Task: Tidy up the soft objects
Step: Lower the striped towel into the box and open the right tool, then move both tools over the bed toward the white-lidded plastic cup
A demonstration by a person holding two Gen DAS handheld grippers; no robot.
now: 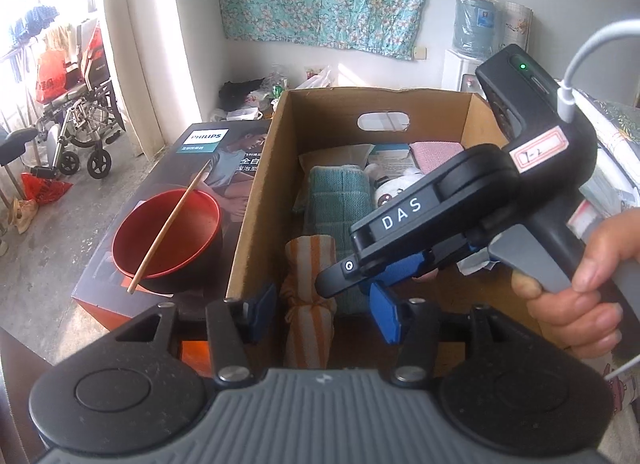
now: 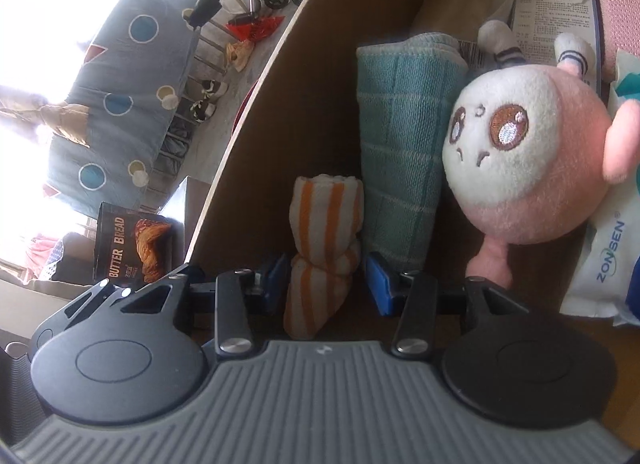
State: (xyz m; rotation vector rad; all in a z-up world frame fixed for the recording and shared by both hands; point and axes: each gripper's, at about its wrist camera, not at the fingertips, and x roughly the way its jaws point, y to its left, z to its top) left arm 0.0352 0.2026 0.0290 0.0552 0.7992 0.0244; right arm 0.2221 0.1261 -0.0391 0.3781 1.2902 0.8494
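Observation:
A rolled orange-and-white striped towel (image 1: 308, 304) lies in a cardboard box (image 1: 260, 192), next to a folded teal cloth (image 1: 338, 204). My left gripper (image 1: 322, 312) is open, its blue pads either side of the striped towel without gripping it. My right gripper (image 1: 384, 276) hangs over the box just beyond. In the right wrist view the right gripper (image 2: 326, 280) is open too, with the striped towel (image 2: 324, 240) between its pads. A pink-and-white plush toy (image 2: 524, 152) and the teal cloth (image 2: 400, 136) lie beside it.
A red bowl (image 1: 168, 236) with a chopstick sits on a Philips carton left of the box. The box also holds a pink cloth (image 1: 436, 152), a paper leaflet (image 2: 556, 12) and a tissue pack (image 2: 600, 260). A wheelchair (image 1: 80, 120) stands far left.

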